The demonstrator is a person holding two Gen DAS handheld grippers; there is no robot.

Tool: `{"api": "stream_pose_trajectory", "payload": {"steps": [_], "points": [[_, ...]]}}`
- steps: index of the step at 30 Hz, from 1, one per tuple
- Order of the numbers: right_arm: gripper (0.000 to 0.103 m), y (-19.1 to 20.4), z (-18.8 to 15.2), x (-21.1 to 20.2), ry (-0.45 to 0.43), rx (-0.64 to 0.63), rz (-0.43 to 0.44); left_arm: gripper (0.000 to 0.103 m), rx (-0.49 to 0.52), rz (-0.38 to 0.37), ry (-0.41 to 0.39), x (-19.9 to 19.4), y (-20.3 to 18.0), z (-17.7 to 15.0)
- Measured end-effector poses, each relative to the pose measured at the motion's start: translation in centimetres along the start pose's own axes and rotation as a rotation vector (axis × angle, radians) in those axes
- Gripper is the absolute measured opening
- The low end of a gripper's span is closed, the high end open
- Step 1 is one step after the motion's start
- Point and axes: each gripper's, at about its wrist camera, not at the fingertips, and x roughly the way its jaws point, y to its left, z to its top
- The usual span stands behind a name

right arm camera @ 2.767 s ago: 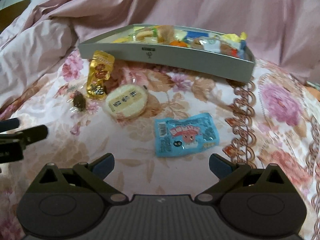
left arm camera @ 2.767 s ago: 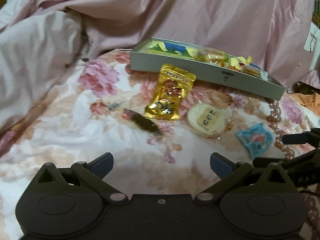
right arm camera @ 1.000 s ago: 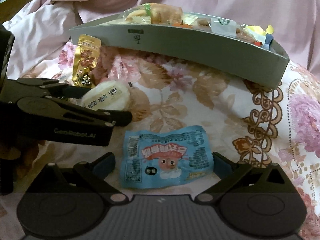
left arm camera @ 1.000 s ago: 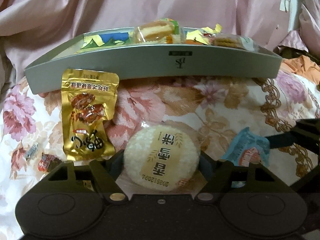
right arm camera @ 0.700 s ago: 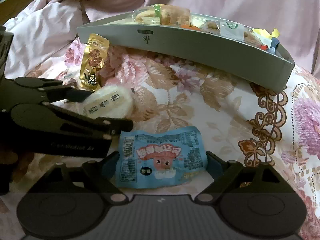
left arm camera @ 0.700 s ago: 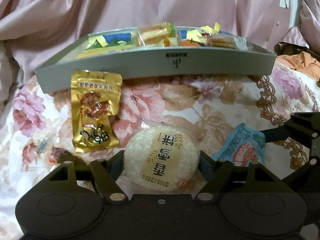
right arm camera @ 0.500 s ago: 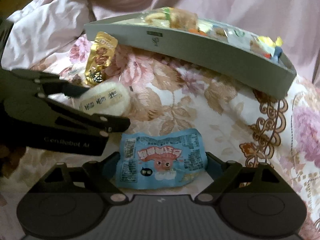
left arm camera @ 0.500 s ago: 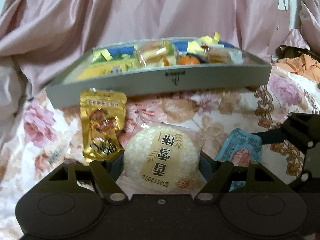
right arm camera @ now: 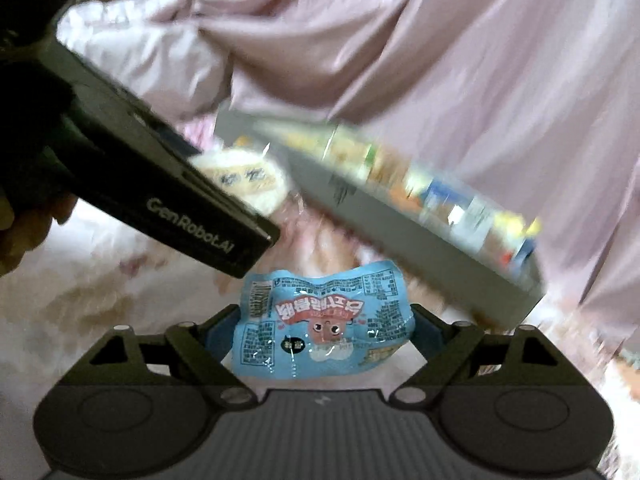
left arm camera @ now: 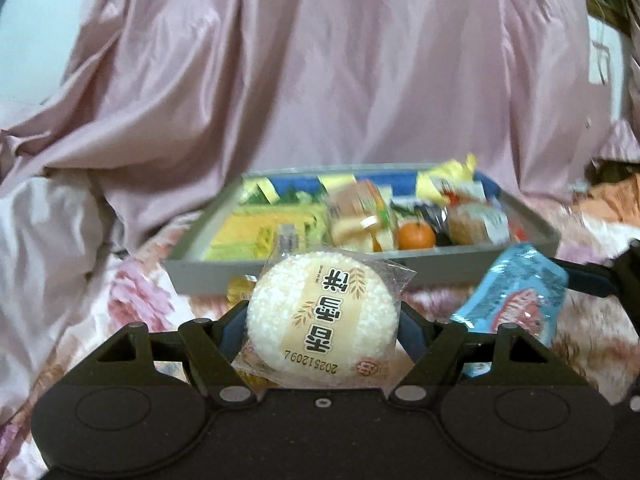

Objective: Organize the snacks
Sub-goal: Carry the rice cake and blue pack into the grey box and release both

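Observation:
My left gripper (left arm camera: 322, 322) is shut on a round white rice cracker (left arm camera: 320, 304) in clear wrap and holds it up in front of the grey tray (left arm camera: 192, 276). My right gripper (right arm camera: 320, 330) is shut on a blue snack packet (right arm camera: 324, 316), also off the sheet; the same blue packet (left arm camera: 516, 296) shows at the right of the left wrist view. In the tilted, blurred right wrist view the left gripper (right arm camera: 192, 216) crosses the upper left with the cracker (right arm camera: 244, 180) at its tip. The grey tray (right arm camera: 400, 232) slants behind, holding several wrapped snacks and a mandarin (left arm camera: 416, 236).
A gold snack packet (left arm camera: 237, 285) peeks out below the tray's front wall, mostly hidden by the cracker. A floral bedsheet (left arm camera: 132, 292) lies underneath, and a pink quilt (left arm camera: 320, 80) is heaped behind and to the left of the tray.
Both grippers have risen off the sheet with their snacks, so the tray's inside now shows from above. The right gripper closed onto the blue packet and rolled, tilting its view.

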Motion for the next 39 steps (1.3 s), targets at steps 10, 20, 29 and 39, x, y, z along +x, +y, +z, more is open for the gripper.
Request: {"api": "stream_pose_trajectory", "payload": {"steps": [10, 20, 29, 39], "points": [[0.091, -1.5, 0.9, -2.3, -0.206, 0.058, -0.15, 0.077, 0.013, 0.034, -0.041, 0.1, -0.2, 2.9], [0.091, -3.9, 2.5, 0.2, -0.329, 0.18, -0.304, 0.077, 0.009, 0.078, -0.098, 2.6, 0.1, 6.5], [0.091, -5.1, 3.4, 3.0, -0.38, 0.274, -0.299, 0.077, -0.102, 0.141, -0.122, 6.0, 0.7, 8.7], [0.091, -6.9, 4.0, 6.4, -0.331, 0.359, -0.232, 0.077, -0.162, 0.137, -0.052, 9.2, 1.5, 8.7]]}}
